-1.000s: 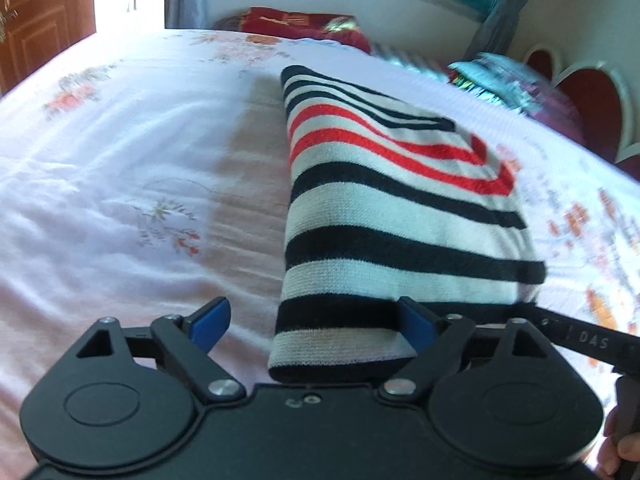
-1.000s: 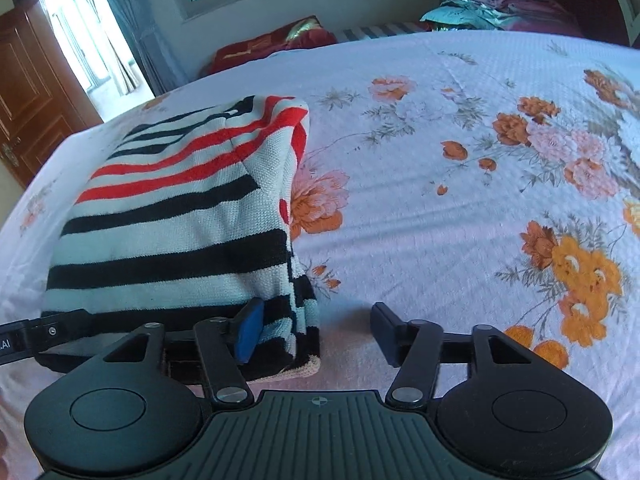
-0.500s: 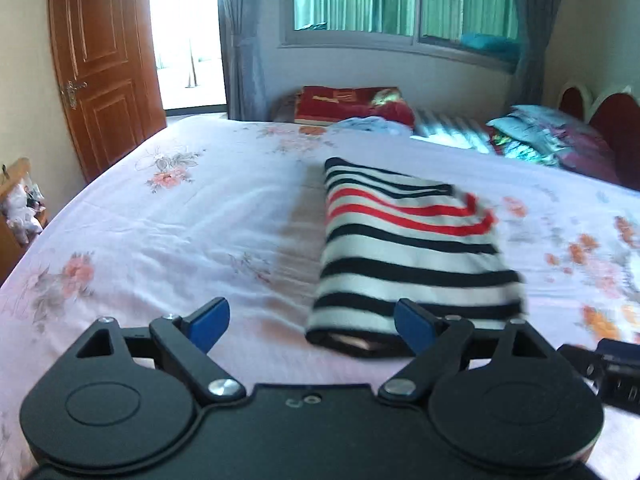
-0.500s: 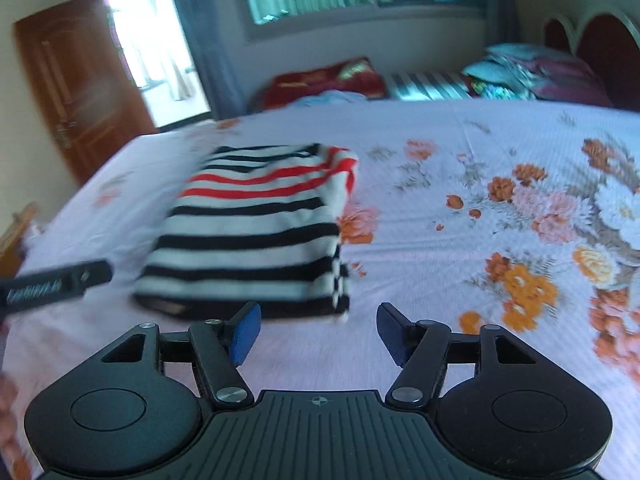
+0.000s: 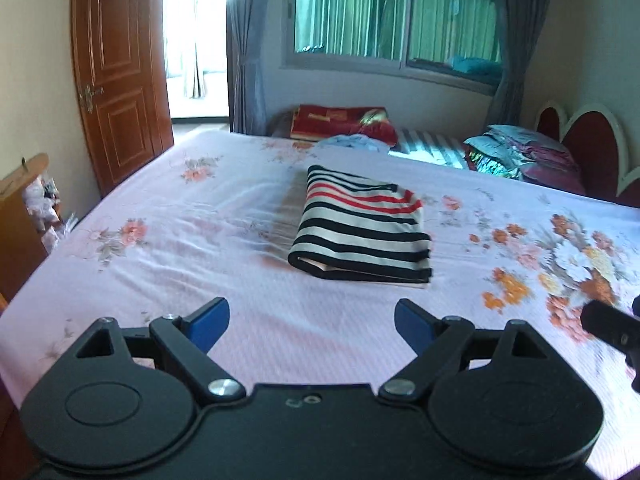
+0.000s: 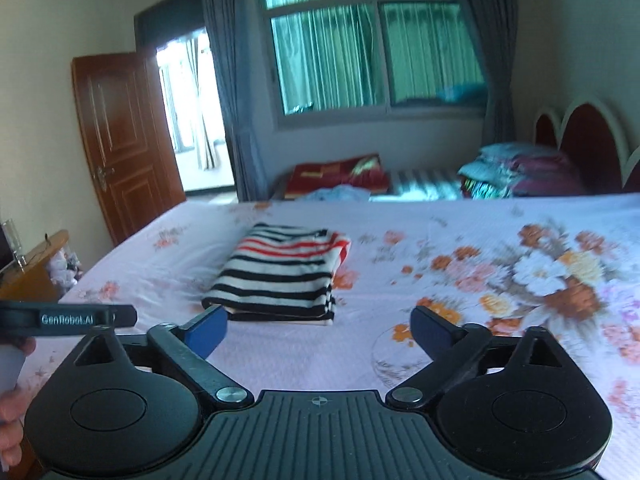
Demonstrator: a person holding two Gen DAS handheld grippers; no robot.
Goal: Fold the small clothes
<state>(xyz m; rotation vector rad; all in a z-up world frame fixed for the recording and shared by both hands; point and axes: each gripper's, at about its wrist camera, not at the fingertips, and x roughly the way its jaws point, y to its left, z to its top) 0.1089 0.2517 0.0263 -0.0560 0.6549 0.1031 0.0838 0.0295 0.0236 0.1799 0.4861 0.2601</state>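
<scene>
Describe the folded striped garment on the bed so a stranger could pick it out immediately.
Start at the big bed with the pale floral sheet that fills the room. Near its middle lies the folded striped garment, a neat rectangle lying alone. Its black and white bands with a few red stripes at the far end set it apart from the crumpled light blue cloth and stacked bedding beyond.

- My left wrist view looks down across the bed (image 5: 248, 248) toward the window (image 5: 392, 16), well back from its near edge.
- My right wrist view faces likewise, flatter.
- Both share the striped garment (image 5: 360, 232) mid-bed.
</scene>
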